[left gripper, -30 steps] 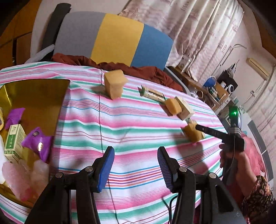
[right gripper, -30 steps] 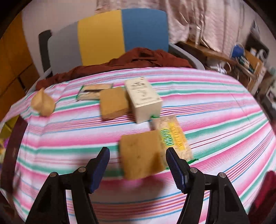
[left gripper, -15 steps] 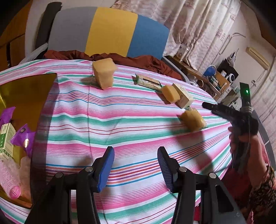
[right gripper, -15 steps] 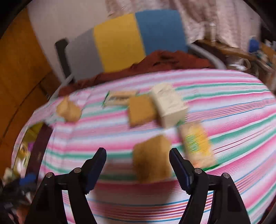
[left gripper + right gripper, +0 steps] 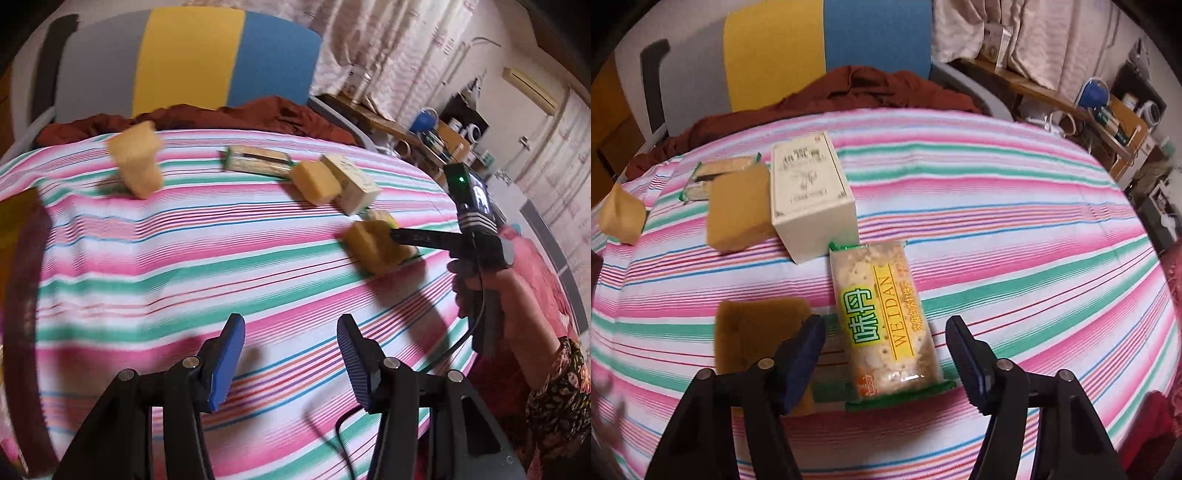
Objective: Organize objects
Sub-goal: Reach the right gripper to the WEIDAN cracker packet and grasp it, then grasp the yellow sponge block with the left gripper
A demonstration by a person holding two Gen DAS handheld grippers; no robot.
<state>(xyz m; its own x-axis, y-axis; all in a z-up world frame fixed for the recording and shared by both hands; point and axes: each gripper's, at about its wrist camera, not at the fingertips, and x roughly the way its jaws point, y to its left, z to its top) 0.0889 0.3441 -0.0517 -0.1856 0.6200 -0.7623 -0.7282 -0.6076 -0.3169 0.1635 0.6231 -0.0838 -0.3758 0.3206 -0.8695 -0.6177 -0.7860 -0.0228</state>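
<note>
In the right wrist view a green-and-yellow cracker packet [image 5: 886, 317] lies flat on the striped tablecloth [image 5: 1015, 229], between the jaws of my right gripper [image 5: 884, 328]. The jaws are closing, with a gap left on each side of the packet. A yellow sponge block [image 5: 757, 332] sits just outside the left finger. Beyond stand a cream box [image 5: 809, 192], a second sponge [image 5: 738, 210], another cracker pack [image 5: 713, 175] and a far-left sponge [image 5: 620, 218]. My left gripper [image 5: 290, 332] hangs open and empty over bare cloth. From there the right gripper [image 5: 389, 230] is seen down at the near sponge [image 5: 373, 247].
A chair with grey, yellow and blue panels [image 5: 184, 59] and a rust-red cloth [image 5: 221, 114] stand behind the table. A sliver of the gold tray [image 5: 14, 221] shows at the left edge. A person's hand [image 5: 476, 288] holds the right gripper past the table's right rim.
My right gripper shifted right, from straddling the near sponge to straddling the cracker packet, and came lower. The left view swung right, so the gold tray has almost left the picture.
</note>
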